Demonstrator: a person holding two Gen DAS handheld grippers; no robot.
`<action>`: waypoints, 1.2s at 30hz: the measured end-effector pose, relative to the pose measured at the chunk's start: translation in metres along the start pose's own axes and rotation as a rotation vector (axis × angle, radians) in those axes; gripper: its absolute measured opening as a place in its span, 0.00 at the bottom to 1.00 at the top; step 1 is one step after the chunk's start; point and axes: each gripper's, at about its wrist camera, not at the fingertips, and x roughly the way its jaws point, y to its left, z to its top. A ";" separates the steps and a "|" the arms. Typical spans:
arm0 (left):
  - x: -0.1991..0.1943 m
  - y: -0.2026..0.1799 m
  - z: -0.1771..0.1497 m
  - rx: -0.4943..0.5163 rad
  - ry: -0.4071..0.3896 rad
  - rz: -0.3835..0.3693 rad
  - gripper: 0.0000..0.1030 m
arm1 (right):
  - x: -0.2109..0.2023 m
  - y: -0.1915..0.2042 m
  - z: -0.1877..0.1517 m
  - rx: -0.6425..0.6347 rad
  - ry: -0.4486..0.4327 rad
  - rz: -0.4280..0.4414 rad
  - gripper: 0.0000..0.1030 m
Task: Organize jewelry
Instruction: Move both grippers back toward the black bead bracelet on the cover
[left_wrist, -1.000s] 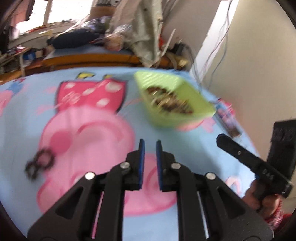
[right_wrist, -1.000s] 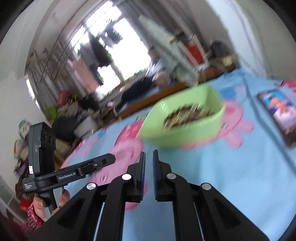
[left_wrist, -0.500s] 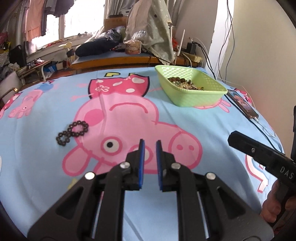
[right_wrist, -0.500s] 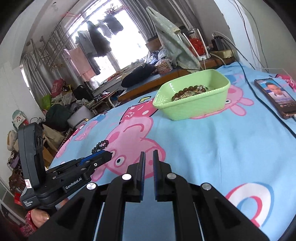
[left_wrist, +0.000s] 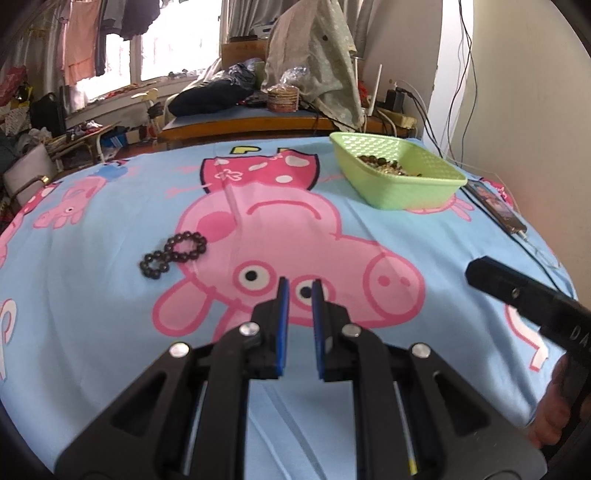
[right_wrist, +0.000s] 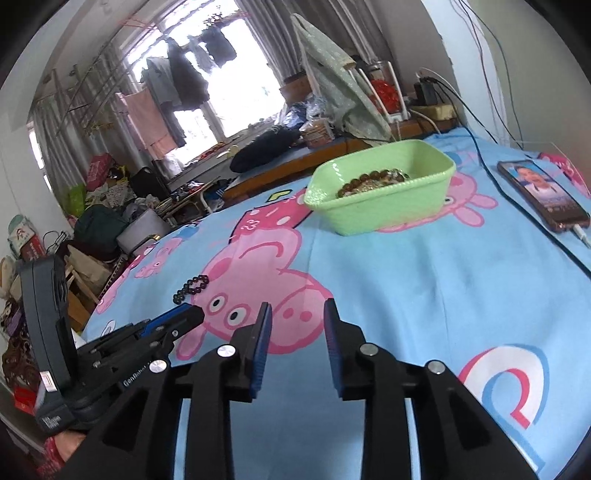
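A black bead bracelet lies twisted in a figure eight on the blue cartoon blanket, left of centre; it also shows in the right wrist view. A green basket holding several bead bracelets stands at the far right; the right wrist view shows it too. My left gripper hovers empty over the blanket, jaws slightly apart, to the right of the black bracelet. My right gripper is open and empty above the blanket. Each gripper shows in the other's view.
A phone on a charging cable lies on the blanket at the right edge, next to the wall. A wooden bench with clothes and bags stands behind the bed. Clutter fills the floor to the left.
Both views swung and settled, now lower and closer over the blanket. The right gripper's jaws have opened wide. The left jaws have parted slightly.
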 end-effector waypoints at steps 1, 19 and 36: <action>0.001 0.001 -0.001 0.000 0.004 -0.002 0.11 | -0.001 0.000 0.000 0.003 -0.004 -0.007 0.00; 0.003 0.005 -0.009 -0.029 0.011 -0.049 0.11 | 0.009 0.009 0.003 0.016 -0.002 -0.078 0.00; 0.000 -0.006 -0.013 0.043 -0.006 -0.180 0.11 | 0.006 0.025 -0.007 0.043 0.004 -0.254 0.03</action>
